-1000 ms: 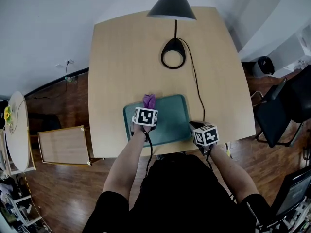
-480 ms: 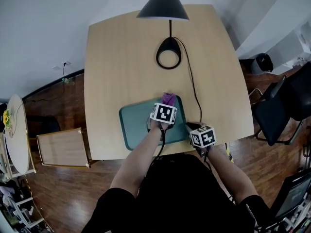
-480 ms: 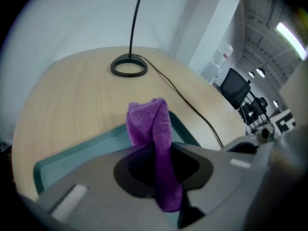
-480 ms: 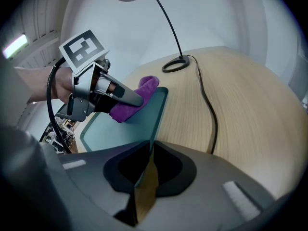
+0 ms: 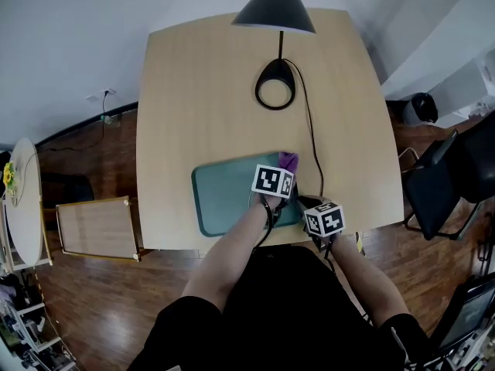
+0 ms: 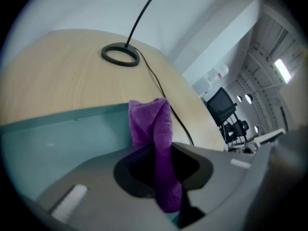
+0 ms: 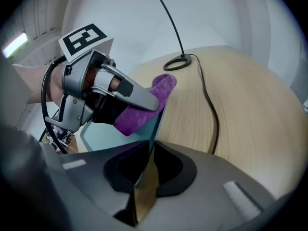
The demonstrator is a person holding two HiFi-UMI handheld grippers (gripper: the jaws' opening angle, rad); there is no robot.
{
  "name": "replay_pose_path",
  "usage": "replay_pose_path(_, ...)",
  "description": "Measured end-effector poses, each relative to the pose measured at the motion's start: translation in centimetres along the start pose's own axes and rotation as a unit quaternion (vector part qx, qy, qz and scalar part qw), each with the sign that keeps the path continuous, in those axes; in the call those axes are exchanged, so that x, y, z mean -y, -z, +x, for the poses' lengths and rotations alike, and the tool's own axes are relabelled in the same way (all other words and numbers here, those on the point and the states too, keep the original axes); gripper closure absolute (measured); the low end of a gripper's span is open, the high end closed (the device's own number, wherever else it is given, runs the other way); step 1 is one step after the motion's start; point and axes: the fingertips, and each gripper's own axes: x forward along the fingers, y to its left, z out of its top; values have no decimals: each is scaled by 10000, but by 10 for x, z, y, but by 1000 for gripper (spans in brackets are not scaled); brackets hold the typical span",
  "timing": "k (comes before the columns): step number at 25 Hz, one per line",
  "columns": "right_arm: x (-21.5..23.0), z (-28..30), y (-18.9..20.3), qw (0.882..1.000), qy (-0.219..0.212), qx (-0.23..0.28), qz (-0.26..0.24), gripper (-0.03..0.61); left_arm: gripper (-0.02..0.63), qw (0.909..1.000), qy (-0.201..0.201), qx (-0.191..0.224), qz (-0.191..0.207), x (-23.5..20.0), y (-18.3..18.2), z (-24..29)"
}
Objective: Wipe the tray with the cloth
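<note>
This looks like a mixed home-and-office room. A dark brown wooden plank floor (image 5: 100, 300) runs round a pale rectangular wooden table (image 5: 201, 91) set against a plain white wall (image 5: 62, 45). A black metal desk lamp (image 5: 276, 10) stands at twelve o'clock, its black cord (image 5: 309, 130) trailing over the tabletop. Black office chairs (image 5: 456, 176) stand at three o'clock. At nine o'clock a small round white side table (image 5: 23, 207) carries yellow flowers (image 5: 9, 178), beside a low pale wooden-framed stand (image 5: 97, 228). Cluttered white shelving (image 5: 19, 323) fills seven o'clock. The left gripper view shows a long ceiling strip light (image 6: 283, 70) at two o'clock.
</note>
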Motion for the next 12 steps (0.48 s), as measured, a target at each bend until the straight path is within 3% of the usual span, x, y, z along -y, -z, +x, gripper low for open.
replay_pose_path(9, 2, 2, 0, 9999, 13, -34, -99, 541, 512, 9993, -310, 189, -36, -33, 14, -32)
replay_pose_path(12, 4, 2, 0, 9999, 26, -21, -106, 541, 512, 9980, -583, 241, -11, -57, 23, -52)
